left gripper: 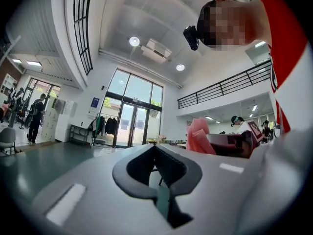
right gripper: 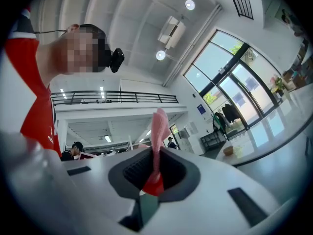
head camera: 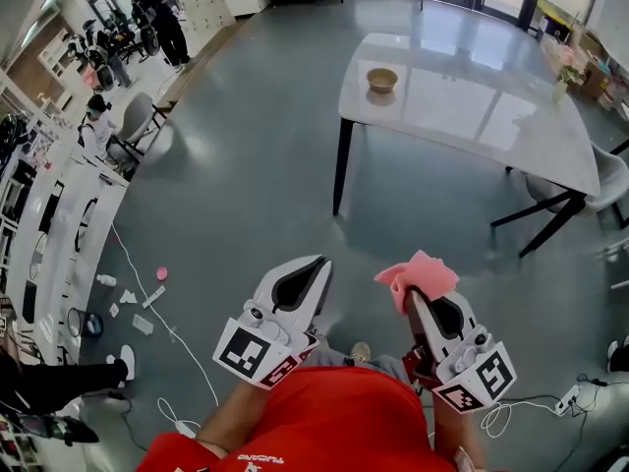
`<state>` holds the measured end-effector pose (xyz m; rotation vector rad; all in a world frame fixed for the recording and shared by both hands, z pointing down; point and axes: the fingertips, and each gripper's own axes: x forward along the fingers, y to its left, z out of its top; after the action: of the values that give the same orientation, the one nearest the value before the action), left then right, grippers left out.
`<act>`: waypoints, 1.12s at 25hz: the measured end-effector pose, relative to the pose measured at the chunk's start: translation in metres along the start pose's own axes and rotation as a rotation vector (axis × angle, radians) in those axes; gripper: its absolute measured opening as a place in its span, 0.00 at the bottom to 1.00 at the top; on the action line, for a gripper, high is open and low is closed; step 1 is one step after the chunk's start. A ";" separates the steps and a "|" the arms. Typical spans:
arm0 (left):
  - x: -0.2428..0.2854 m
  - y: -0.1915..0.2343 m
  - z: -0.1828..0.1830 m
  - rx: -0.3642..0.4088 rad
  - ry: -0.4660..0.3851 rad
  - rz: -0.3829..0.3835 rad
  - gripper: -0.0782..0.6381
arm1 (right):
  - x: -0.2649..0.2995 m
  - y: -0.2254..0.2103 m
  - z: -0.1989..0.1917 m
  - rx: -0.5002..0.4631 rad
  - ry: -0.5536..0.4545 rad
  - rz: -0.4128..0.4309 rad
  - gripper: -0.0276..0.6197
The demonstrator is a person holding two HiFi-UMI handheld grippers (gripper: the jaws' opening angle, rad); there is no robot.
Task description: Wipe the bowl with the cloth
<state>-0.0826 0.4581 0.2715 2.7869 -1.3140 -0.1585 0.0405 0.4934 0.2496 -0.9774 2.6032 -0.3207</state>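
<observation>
A small tan bowl (head camera: 382,80) stands on the white table (head camera: 462,106) far ahead; in the right gripper view the bowl (right gripper: 228,150) shows small at the right. My right gripper (head camera: 414,288) is shut on a pink cloth (head camera: 417,275) that bunches above its tips; in its own view the cloth (right gripper: 159,131) stands up between the jaws. My left gripper (head camera: 316,266) is shut with nothing in it, held beside the right one over the floor. From the left gripper view the cloth (left gripper: 200,135) shows at the right.
The table has dark legs (head camera: 341,165), and chairs (head camera: 604,180) stand at its right. White desks (head camera: 59,224) and seated people (head camera: 98,126) line the left side. Cables (head camera: 157,313) and scraps lie on the grey floor near my feet.
</observation>
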 end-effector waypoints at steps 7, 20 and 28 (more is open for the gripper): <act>0.015 0.002 -0.004 0.033 0.030 0.034 0.11 | 0.002 -0.027 0.003 0.014 -0.005 0.017 0.07; 0.072 0.054 -0.017 0.046 0.009 -0.023 0.11 | 0.061 -0.075 -0.001 -0.026 0.006 -0.003 0.07; 0.131 0.155 -0.005 0.044 0.008 -0.065 0.11 | 0.161 -0.127 0.007 -0.047 0.029 -0.063 0.07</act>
<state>-0.1185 0.2584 0.2819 2.8659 -1.2406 -0.1230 0.0045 0.2912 0.2463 -1.0799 2.6204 -0.2929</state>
